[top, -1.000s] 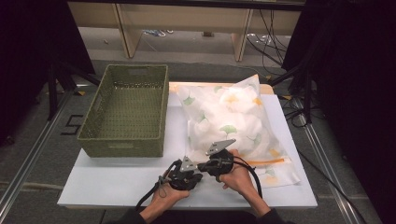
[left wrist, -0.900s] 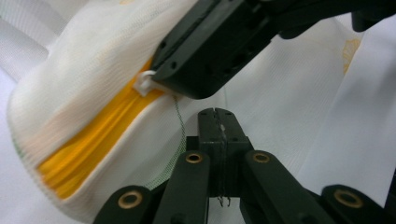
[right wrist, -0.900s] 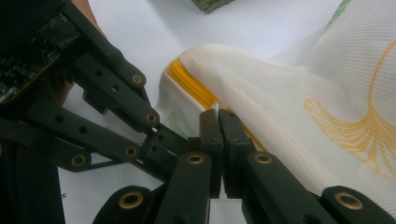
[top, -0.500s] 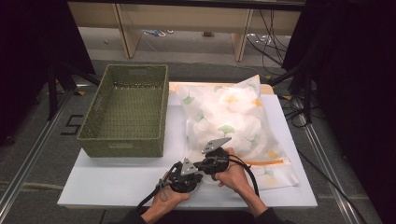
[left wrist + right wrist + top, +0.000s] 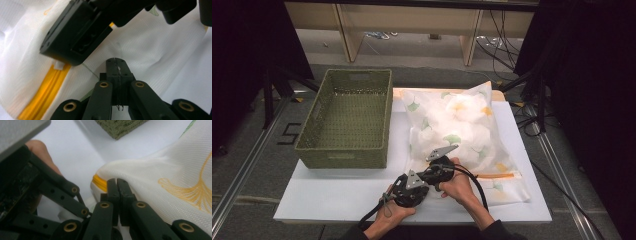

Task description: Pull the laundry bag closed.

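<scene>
Your dark sleeves meet black grippers with brass-ringed pivots, grey three-cornered top plates and trailing black cables.

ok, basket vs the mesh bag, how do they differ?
The basket is a stiff green woven box, open on top and empty; the mesh bag is soft, white with leaf prints, stuffed, with an orange zipper. The basket stands untouched; both claws sit at the bag's near edge. Both rest on the white board.
</scene>
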`<state>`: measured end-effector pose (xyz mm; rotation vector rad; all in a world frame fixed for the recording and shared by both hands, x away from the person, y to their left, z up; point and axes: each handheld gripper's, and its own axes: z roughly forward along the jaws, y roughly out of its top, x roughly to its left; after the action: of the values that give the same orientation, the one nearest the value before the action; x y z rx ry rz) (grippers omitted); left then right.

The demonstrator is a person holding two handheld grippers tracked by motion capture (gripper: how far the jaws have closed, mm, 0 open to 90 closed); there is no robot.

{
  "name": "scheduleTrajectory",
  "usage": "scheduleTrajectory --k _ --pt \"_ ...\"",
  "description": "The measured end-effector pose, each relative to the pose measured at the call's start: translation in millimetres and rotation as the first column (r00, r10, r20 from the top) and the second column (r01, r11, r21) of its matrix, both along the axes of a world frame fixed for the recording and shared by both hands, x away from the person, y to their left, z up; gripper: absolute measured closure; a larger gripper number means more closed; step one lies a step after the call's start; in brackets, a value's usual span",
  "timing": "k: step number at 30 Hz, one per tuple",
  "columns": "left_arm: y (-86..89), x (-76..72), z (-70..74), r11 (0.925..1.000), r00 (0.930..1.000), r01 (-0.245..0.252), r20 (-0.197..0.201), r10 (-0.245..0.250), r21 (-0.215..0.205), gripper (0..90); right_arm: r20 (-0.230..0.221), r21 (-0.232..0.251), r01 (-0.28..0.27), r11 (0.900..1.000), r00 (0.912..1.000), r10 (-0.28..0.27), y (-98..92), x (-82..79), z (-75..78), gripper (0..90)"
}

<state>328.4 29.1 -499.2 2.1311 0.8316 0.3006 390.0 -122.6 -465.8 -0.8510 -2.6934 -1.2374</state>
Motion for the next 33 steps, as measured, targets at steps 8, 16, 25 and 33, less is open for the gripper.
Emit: scheduleTrajectory --k 8,16,25,33 --pt "0.7 0.8 -0.2 0.9999 0.9999 0.010 0.013 -0.010 0.012 89.3 -0.025 0.017 -0.003 1.000 0.9997 0.004 5.2 3.6 -6.3 90.0" --pt "-0.8 -3.6 -1.0 0.9999 0.9998 -0.010 -0.017 0.010 -0.004 89.3 -0.075 0.095 -0.021 0.995 0.9968 0.028 13.2 5.2 -7.9 90.0" --pt "-2.0 -5.3 -2.7 0.9997 0.9996 -0.023 0.018 0.023 -0.011 89.2 -0.050 0.069 -0.020 0.997 0.9985 0.024 14.5 7.7 -5.9 90.0" --pt "13.8 -14.6 23.4 0.9953 0.9999 -0.013 -0.003 0.013 -0.096 80.5 -0.008 0.043 -0.029 0.999 0.9996 0.029 13.1 6.1 -2.5 90.0"
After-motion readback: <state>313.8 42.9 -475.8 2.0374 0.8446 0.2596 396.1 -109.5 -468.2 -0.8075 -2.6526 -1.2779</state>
